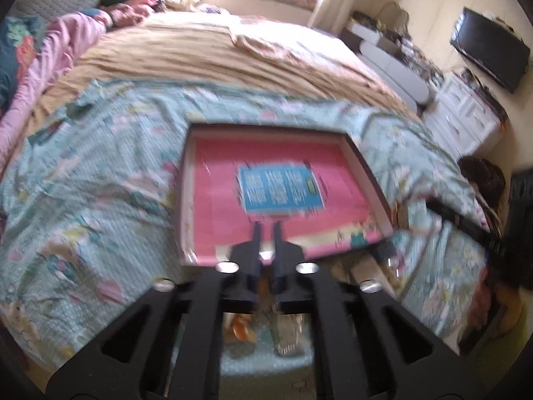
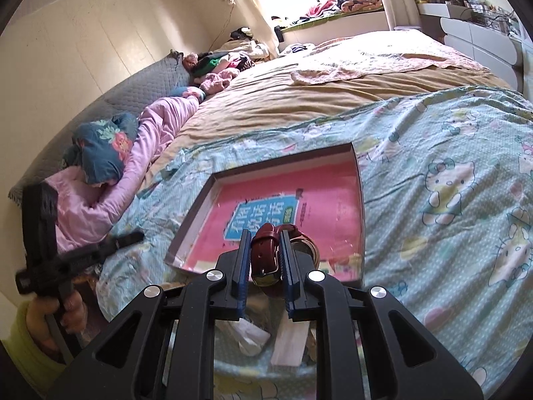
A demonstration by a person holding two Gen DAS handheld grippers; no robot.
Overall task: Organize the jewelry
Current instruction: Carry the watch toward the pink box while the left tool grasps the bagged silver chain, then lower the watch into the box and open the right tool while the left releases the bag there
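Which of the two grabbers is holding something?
The right gripper. A dark red watch strap is squeezed between its blue fingers, above the pink tray. The left gripper is nearly closed with nothing visible inside.

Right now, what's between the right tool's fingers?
A watch with a red leather strap, pinched by the right tool just above the pink-lined box; the right wrist view shows it.

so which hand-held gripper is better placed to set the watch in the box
Right. The right hand-held gripper already clamps the red-strapped watch over the pink-lined box; the left hand-held gripper appears nearly shut and empty.
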